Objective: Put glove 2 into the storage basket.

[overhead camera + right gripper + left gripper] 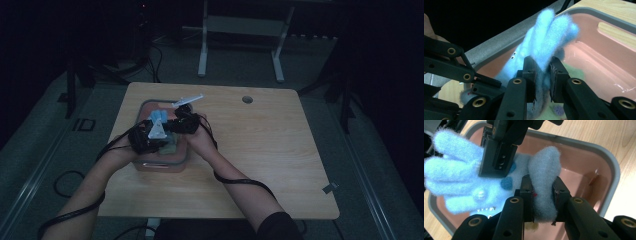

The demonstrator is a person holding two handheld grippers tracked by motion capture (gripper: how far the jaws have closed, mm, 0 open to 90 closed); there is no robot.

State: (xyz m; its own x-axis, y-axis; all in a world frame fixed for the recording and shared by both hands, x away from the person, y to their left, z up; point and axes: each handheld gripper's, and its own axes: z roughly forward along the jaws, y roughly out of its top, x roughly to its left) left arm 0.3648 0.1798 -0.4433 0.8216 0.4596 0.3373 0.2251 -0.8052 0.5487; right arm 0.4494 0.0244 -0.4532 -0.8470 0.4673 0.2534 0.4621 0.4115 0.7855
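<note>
A: Nearest the viewer in the high view, what enters the scene?

B: Two forearms rise from the bottom edge, each hand carrying a tool with a black cable trailing back along the arm. The left tool (150, 136) and the right tool (186, 122) meet over the left half of the wooden tabletop (270, 150).

A: What lies between the left tool's jaws?

B: In the left gripper view, the left tool (543, 200) is pinching a rounded lobe of a fuzzy light-blue glove (469, 177). The pads press into the fleece from both sides. Dark-blue spots and a small white bead show on the glove's surface.

A: And the right tool?

B: In the right gripper view, the right tool (543, 80) is pinching the same glove (549, 37) lower down, with the glove's fingers standing up above the jaws. In the left gripper view this tool comes down from the top edge onto the glove's middle.

A: Where is the glove in relation to the container?

B: It hangs between the two tools above a pink bin with a grey rim (614, 170), which rests on the tabletop. In the high view the glove (159, 118) shows as a small blue patch over the bin (150, 165).

A: What stands farthest off?

B: Beyond the tabletop, a white frame (240, 40) stands on the dim floor.
</note>
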